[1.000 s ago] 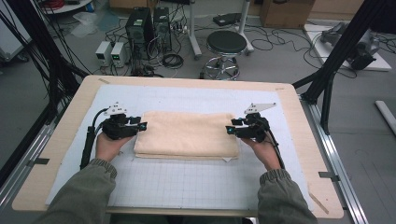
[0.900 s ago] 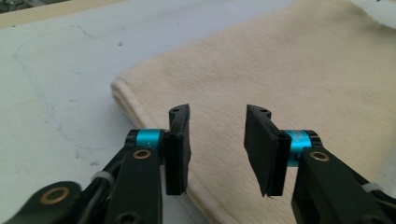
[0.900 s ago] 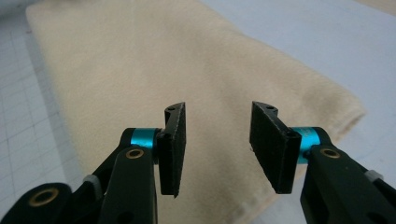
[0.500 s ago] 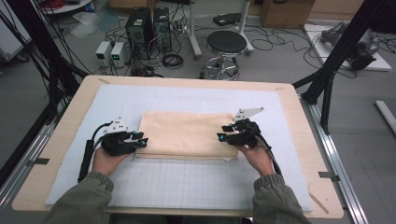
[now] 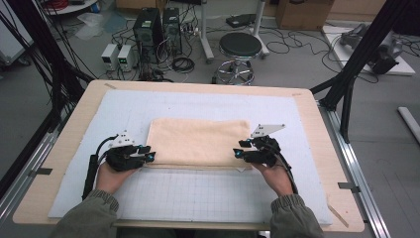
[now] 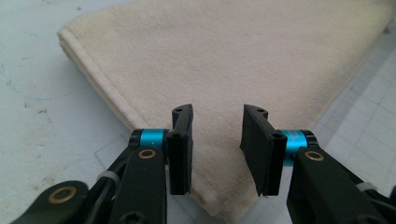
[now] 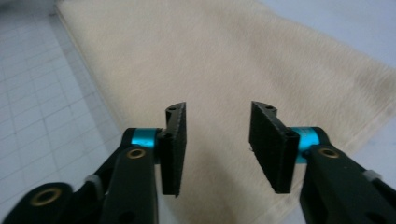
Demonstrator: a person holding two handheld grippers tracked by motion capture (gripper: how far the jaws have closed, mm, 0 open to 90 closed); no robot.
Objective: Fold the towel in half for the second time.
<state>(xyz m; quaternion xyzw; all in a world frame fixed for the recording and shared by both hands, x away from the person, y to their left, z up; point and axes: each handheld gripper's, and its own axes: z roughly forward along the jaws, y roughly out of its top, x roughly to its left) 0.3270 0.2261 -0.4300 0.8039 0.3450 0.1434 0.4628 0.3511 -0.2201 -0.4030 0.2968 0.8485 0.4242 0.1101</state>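
Note:
A folded cream towel [image 5: 198,141] lies flat in the middle of the pale grid mat [image 5: 198,198]. My left gripper [image 5: 148,156] is at the towel's near left corner, its jaws apart after closing a little. In the left gripper view the towel [image 6: 233,56] corner lies under the left gripper [image 6: 218,112] and neither pad presses on it. My right gripper [image 5: 237,151] is at the near right corner, its jaws having just opened slightly. In the right gripper view the right gripper [image 7: 218,109] hovers over the towel [image 7: 210,56] with nothing pinched.
The mat covers most of a wooden table [image 5: 317,114]. Black frame posts [image 5: 346,89] rise at both sides. A stool [image 5: 240,47] and electronics boxes [image 5: 153,25] stand on the floor beyond the far edge.
Both hands have slid along the towel's short ends toward the near edge, and now stand at its near corners. The towel has not moved.

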